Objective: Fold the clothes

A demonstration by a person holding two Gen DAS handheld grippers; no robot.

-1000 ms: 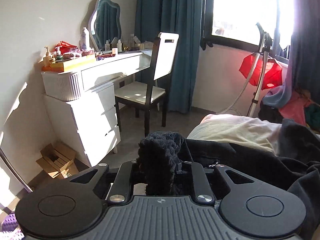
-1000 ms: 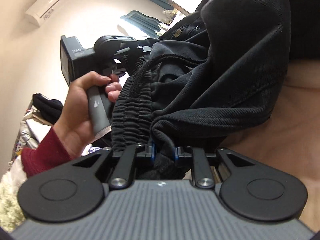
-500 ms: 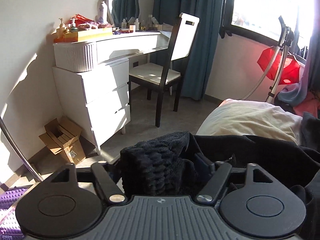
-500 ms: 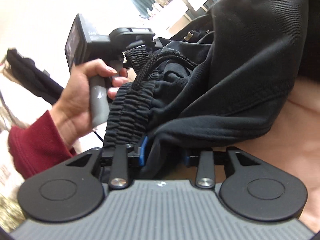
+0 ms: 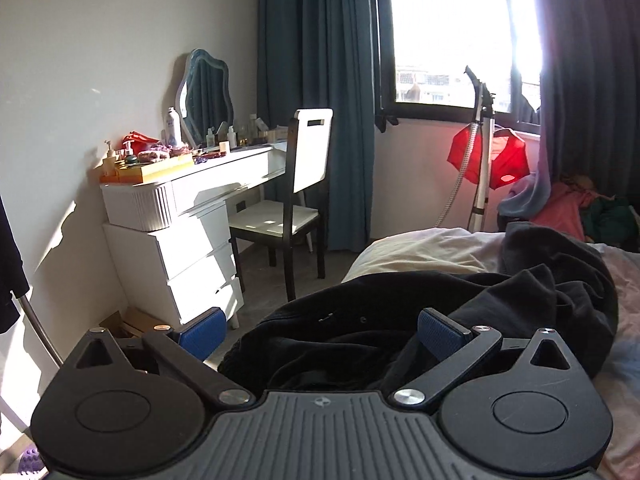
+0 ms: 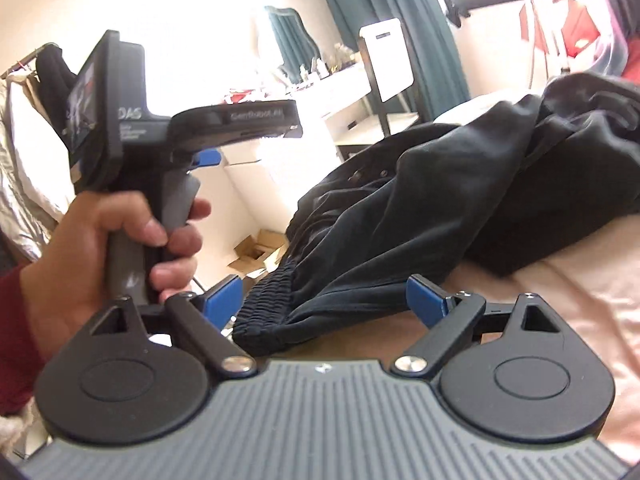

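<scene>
Black trousers [image 5: 420,312] with an elastic ribbed waistband [image 6: 268,304] lie crumpled on the bed [image 6: 568,280]. My left gripper [image 5: 320,334] is open, its blue pads wide apart, with the black cloth lying loose between and below them. My right gripper [image 6: 324,300] is open too, its blue pads either side of the waistband end without pinching it. The left gripper also shows in the right wrist view [image 6: 204,158], held up by a hand in a red sleeve, to the left of the trousers.
A white dressing table [image 5: 188,216] with a mirror and bottles stands at the left wall, a chair [image 5: 296,200] beside it. Cardboard boxes [image 6: 256,252] lie on the floor. A garment steamer with red cloth [image 5: 484,156] stands by the window. More clothes [image 5: 568,208] are piled at right.
Both grippers have opened and let go of the trousers' waistband, which has dropped onto the bed. The left gripper has lifted and drawn back from the cloth.
</scene>
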